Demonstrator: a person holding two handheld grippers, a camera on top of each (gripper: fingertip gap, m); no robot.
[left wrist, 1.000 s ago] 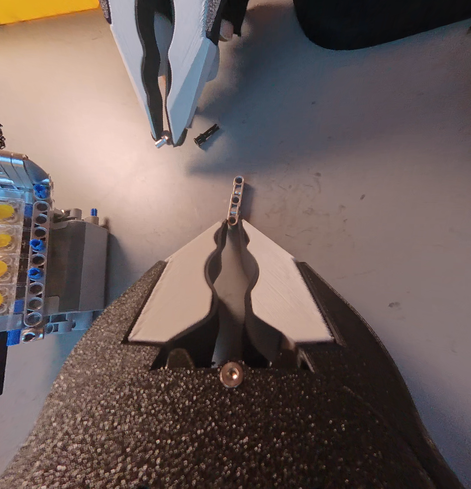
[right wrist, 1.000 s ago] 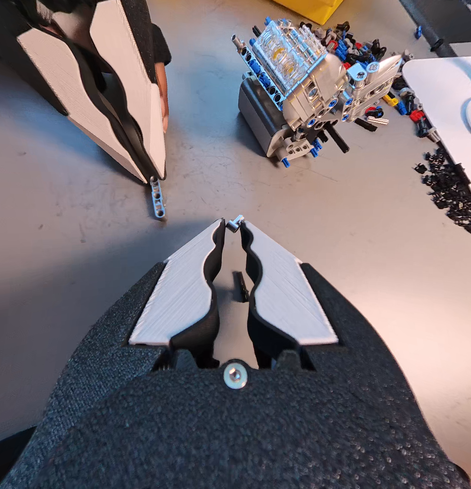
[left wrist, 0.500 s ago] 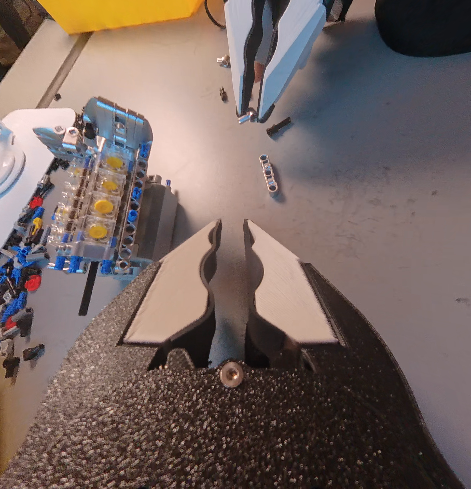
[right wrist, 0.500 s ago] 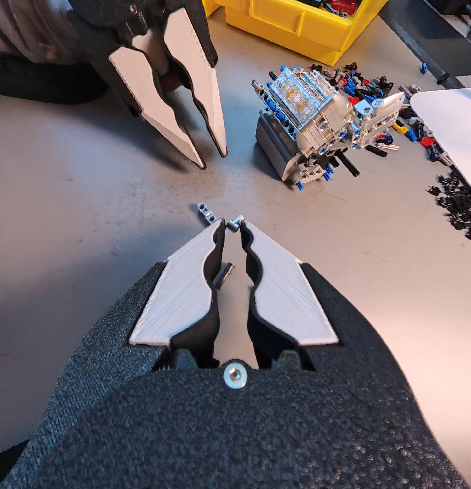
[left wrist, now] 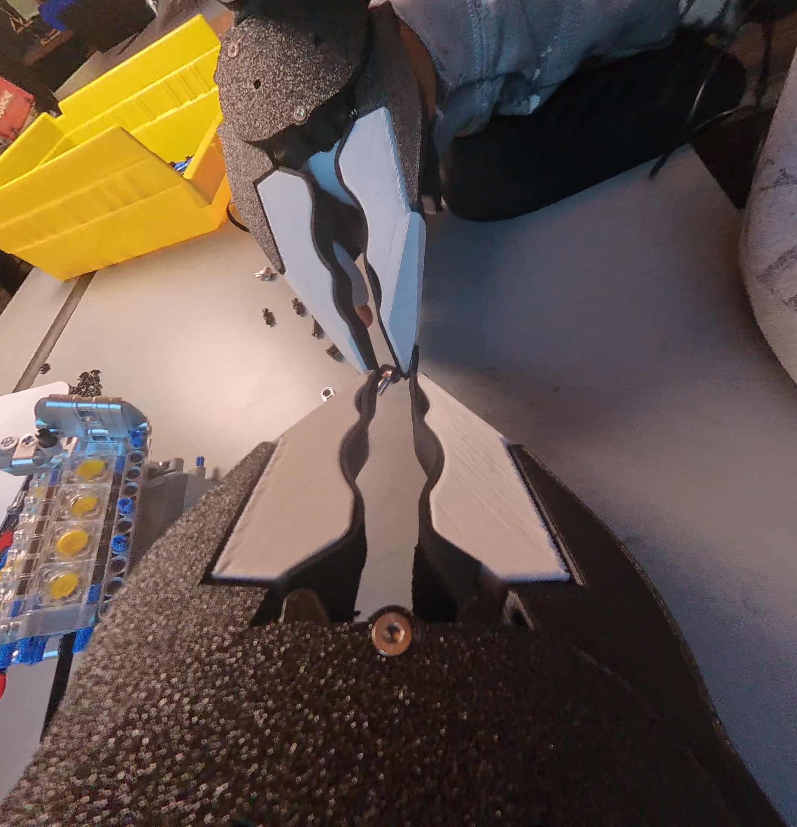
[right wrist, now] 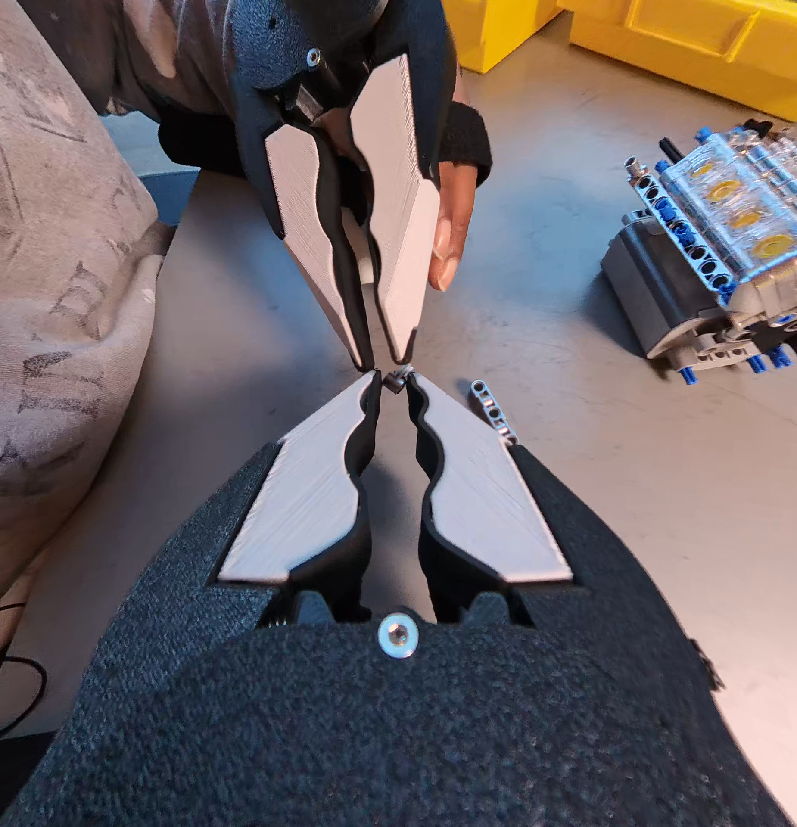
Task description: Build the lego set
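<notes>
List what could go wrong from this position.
The right gripper pinches the small grey connector only at its very fingertips, above the table, so it could slip out. The left gripper, open, sits tip to tip against it; a nudge could knock the connector loose. If dropped, it might roll near the grey beam.

A small grey connector piece point(right wrist: 396, 382) sits pinched between the tips of the right gripper point(right wrist: 393, 380); the left gripper point(left wrist: 390, 389), tips slightly apart, meets it nose to nose above the grey table point(right wrist: 611, 470).
</notes>
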